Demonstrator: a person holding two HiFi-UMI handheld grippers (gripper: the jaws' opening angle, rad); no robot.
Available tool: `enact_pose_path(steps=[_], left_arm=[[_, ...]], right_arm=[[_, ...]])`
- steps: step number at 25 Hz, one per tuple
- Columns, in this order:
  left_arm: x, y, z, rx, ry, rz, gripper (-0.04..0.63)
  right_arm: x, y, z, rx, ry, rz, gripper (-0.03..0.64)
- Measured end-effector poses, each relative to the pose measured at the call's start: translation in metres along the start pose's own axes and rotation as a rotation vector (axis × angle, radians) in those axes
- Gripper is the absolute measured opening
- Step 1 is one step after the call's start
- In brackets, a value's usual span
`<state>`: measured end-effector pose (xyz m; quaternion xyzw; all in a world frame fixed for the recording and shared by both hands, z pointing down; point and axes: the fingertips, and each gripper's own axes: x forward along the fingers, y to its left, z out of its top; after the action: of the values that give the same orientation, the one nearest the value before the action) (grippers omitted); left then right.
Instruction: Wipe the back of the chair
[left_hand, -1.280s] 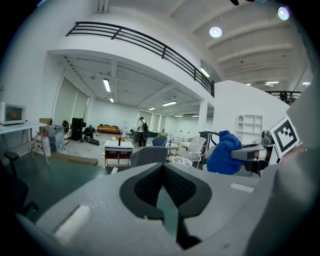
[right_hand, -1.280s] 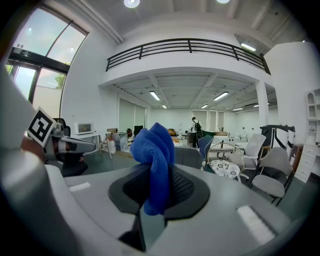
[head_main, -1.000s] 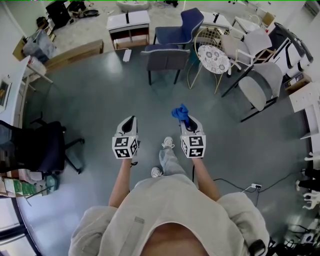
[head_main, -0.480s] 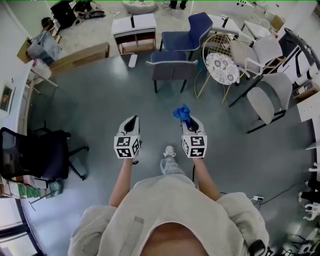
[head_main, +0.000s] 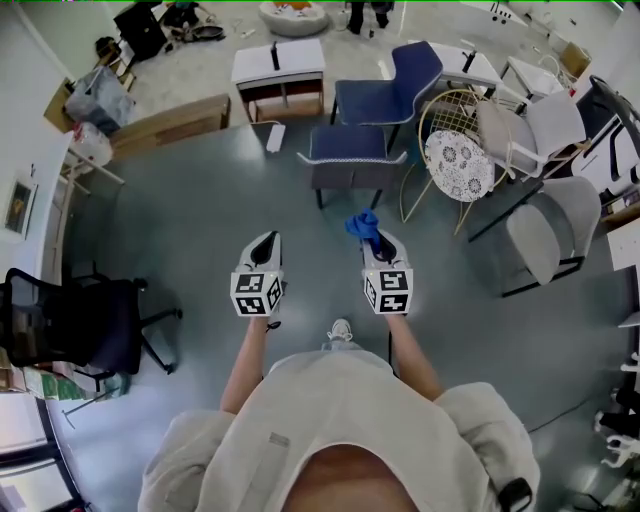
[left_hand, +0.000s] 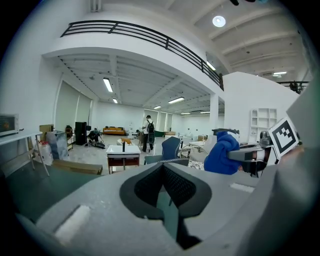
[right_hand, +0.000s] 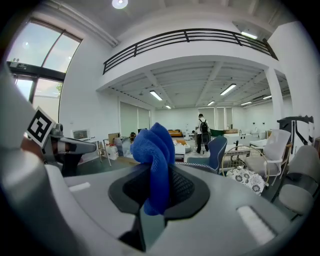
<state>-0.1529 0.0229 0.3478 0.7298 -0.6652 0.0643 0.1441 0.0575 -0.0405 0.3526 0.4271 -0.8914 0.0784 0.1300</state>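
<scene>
Clamping a blue cloth (right_hand: 156, 165), the right gripper (head_main: 376, 240) faces a grey chair (head_main: 356, 152); the left gripper (head_main: 263, 241) is closed, empty.

The lower end of the blue cloth (right_hand: 156, 165) is hidden between the fingers of the right gripper (head_main: 377, 243). The black office chair (head_main: 70, 325) at the left is cut off by the head view's edge. The far person (right_hand: 202, 131), perhaps wearing a backpack, is too small to tell more.

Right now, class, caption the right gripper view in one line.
Shut on a crumpled blue cloth, the right tool faces a blue chair across a hall.
</scene>
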Motion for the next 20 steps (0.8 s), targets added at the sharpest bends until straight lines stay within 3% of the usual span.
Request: enact_pose_path(steps=[9, 20], left_arm=[[0.054, 0.016, 0.005, -0.010, 0.019, 0.036, 0.002], [0.063, 0.046, -0.009, -0.031, 0.062, 0.013, 0.002]], right_arm=[[0.062, -0.032, 0.009, -0.010, 0.021, 0.043, 0.067], [0.085, -0.018, 0.011, 0.032, 0.040, 0.015, 0.067]])
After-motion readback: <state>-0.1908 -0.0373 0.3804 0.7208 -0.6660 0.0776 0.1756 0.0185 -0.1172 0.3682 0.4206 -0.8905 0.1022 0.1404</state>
